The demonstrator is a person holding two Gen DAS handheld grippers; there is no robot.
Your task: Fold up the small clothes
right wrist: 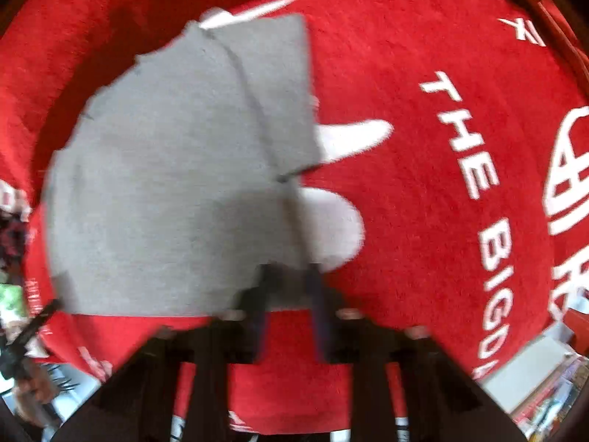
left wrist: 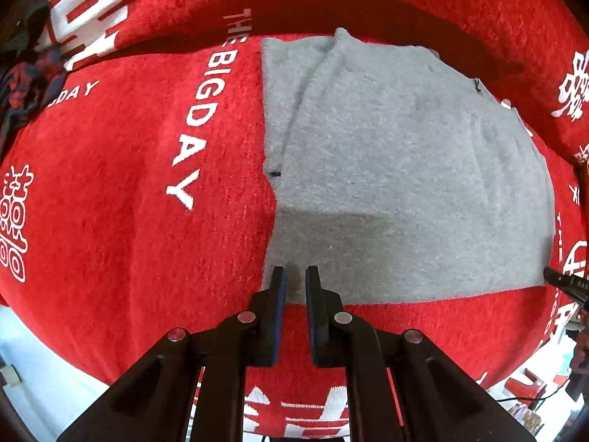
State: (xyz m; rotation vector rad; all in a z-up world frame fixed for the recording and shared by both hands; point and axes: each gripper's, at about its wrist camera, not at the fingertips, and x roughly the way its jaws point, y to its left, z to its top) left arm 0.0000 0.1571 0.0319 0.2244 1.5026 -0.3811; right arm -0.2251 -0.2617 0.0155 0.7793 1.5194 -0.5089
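Your left gripper (left wrist: 295, 276) points down at the near-left corner of the gray garment (left wrist: 397, 154), jaws nearly closed. Your right gripper (right wrist: 291, 276), blurred, nearly closed at the near-right corner; grip unclear. The garment stretches away on the red blanket (left wrist: 129, 184).

Red carpet (left wrist: 121, 191) with white "THE BIG DAY" lettering (left wrist: 198, 110), dark patterned cloth, perhaps clothing (left wrist: 25, 88), at its edge

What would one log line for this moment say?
gray cloth: spread on red blanket | left gripper: shut, over near-left corner | right gripper: near-right corner, blurred
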